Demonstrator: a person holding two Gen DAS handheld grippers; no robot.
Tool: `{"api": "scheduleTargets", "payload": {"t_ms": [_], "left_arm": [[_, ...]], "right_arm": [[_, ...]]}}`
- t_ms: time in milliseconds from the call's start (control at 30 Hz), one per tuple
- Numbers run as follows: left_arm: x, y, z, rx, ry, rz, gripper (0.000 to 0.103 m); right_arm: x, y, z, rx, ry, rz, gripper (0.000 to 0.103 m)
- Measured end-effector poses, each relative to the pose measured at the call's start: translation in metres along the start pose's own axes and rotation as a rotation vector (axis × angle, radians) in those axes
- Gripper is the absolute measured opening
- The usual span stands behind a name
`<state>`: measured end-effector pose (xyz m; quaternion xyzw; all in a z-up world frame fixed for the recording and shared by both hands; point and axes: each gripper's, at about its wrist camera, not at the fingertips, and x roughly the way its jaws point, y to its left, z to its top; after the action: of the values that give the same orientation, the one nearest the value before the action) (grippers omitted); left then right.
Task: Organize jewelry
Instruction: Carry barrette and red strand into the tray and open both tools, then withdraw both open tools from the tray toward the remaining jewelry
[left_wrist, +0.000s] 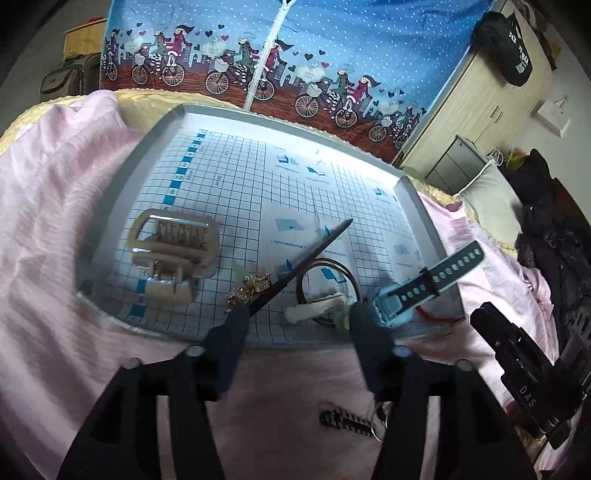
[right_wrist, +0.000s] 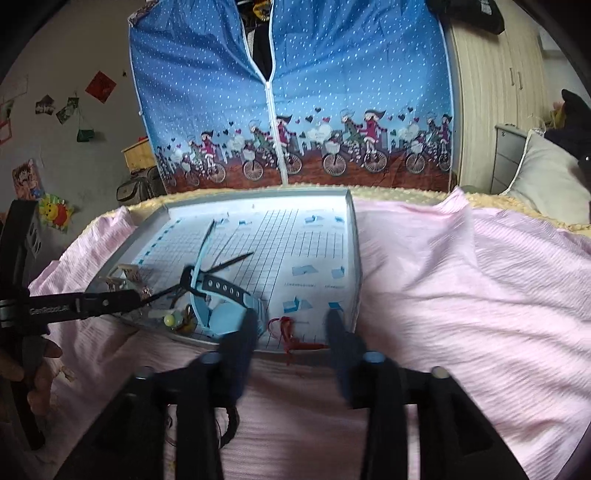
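Left wrist view: left gripper spread wide, nothing between its tips. Shallow grey tray, grid-printed liner, sits on crinkled pink cloth. In the tray: beige plastic hair claw, dark pointed hair stick with gold ornament, metal bangle, blue watch with perforated strap.

Right wrist view: right gripper likewise spread, empty, above the tray's near edge; red cord drapes over that edge beside the watch.
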<state>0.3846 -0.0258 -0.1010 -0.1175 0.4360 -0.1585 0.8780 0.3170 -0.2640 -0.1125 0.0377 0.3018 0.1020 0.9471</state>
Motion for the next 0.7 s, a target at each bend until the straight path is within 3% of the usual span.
{"api": "scheduleTargets", "payload": {"t_ms": [67, 133, 167, 200, 400, 567, 700], "left_arm": [[-0.015, -0.003, -0.002, 0.010, -0.038, 0.015, 0.075], [-0.036, -0.008, -0.007, 0.030, -0.109, 0.019, 0.090], [-0.047, -0.010, -0.009, 0.041, -0.145, 0.021, 0.099], [-0.059, -0.013, -0.011, 0.054, -0.183, 0.027, 0.101], [-0.122, -0.036, -0.031, 0.145, -0.364, 0.031, 0.101], [-0.154, -0.046, -0.059, 0.194, -0.393, 0.056, 0.101], [-0.176, -0.044, -0.082, 0.149, -0.415, 0.039, 0.101]], "right_arm": [[-0.009, 0.002, 0.003, -0.002, -0.021, -0.003, 0.047], [-0.022, 0.005, 0.006, -0.004, -0.051, -0.001, 0.065], [-0.030, 0.007, 0.007, -0.005, -0.069, 0.009, 0.070], [-0.037, 0.009, 0.008, -0.007, -0.081, 0.018, 0.076], [-0.084, 0.022, 0.006, -0.021, -0.162, 0.042, 0.103], [-0.127, 0.034, 0.003, -0.027, -0.255, 0.027, 0.103], [-0.155, 0.043, -0.010, -0.023, -0.291, 0.027, 0.103]]}}
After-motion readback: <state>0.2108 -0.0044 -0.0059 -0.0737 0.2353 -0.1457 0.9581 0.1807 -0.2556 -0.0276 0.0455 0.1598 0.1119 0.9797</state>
